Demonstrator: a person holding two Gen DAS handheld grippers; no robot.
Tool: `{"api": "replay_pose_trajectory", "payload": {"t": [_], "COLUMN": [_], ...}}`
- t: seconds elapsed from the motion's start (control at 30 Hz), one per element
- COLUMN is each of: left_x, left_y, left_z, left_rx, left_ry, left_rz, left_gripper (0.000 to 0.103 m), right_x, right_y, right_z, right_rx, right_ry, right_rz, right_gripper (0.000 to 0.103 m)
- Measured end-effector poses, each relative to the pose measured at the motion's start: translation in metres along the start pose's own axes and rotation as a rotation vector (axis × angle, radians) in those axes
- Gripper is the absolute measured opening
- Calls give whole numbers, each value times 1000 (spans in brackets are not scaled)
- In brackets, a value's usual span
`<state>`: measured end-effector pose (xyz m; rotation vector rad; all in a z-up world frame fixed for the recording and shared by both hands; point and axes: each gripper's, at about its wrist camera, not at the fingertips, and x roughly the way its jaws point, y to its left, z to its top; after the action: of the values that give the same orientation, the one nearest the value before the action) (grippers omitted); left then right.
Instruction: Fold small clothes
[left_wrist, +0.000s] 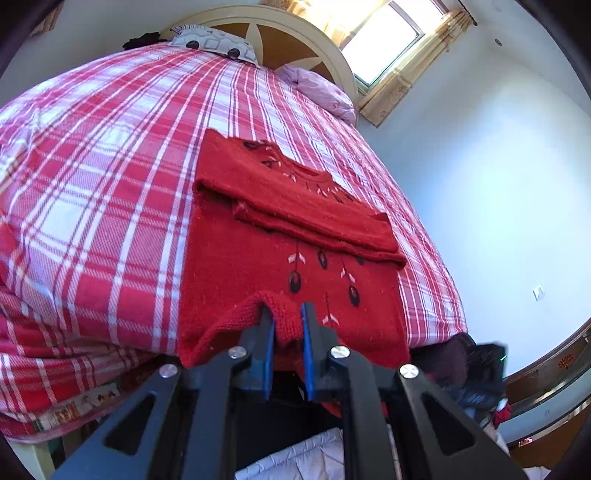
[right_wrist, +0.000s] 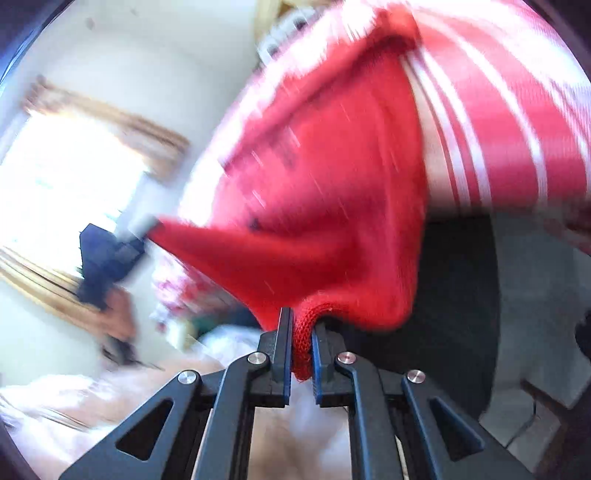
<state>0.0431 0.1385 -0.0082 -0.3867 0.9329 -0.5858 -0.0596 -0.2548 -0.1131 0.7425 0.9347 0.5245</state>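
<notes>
- Hem of the red knit sweater (left_wrist: 284, 258) sits pinched in both tools, nearest to each camera.
- Left tool (left_wrist: 287, 314) is nearly closed, its blue pads clamped on a raised fold of the ribbed bottom edge, which humps up between the fingers. Holding the edge there, at one side of the hem, looks meant to give one of the two corners needed to carry the bottom half over.
- Right tool (right_wrist: 302, 325) is also closed tight, on a rolled bit of the same red ribbing that bulges out between its pads. From there the knit stretches away in a taut, tented sheet, so this side appears lifted off the bed. The right wrist view is heavily blurred, so little else in it can be trusted.
- Just beyond the left tool, the sweater's body lies flat on the bed, dark oval motifs and pale leaf marks facing up.
- Further on, both sleeves (left_wrist: 295, 218) are already folded across the chest, one band over the other, which squares the garment into a rectangle. That arrangement suggests the sleeve step is done and the bottom-to-top fold is the one in hand.
- The sweater lies near the foot edge of the red-and-white plaid bedspread (left_wrist: 110, 184), probably so that the hem is within easy reach.
- Farthest off, pillows (left_wrist: 218, 42) lie against a rounded headboard (left_wrist: 295, 40), with a bright window (left_wrist: 384, 48) above.
</notes>
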Motion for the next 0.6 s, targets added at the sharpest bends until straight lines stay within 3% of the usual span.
{"api": "replay_pose_trajectory", "payload": {"t": [0.13,0.3,0.33,0.4,0.43,0.47,0.53,0.6], "left_x": [3,40,54,67,71,74,71,60], "left_y": [1,18,24,30,33,35,42,51], "left_z": [28,70,78,86,91,96,103,107], "left_rx": [-2,-28,-28,-17,8,41,58,44], "left_ry": [-25,-10,6,16,6,-6,-20,-57], "left_rz": [2,78,102,168,216,268,305,286], "left_gripper": [14,15,20,19,19,20,37,54], "right_x": [-24,-13,-4,6,12,15,15,5], "right_y": [8,-18,-21,-40,-54,-65,-81,-84], "right_z": [56,120,125,139,145,148,153,151], "right_rx": [2,48,56,91,138,178,228,228], "right_ry": [-122,-192,-207,-234,-232,-225,-243,-304], "right_rz": [96,74,57,41,36,36,64,103], "right_gripper": [8,8,8,9,14,29,52,62]}}
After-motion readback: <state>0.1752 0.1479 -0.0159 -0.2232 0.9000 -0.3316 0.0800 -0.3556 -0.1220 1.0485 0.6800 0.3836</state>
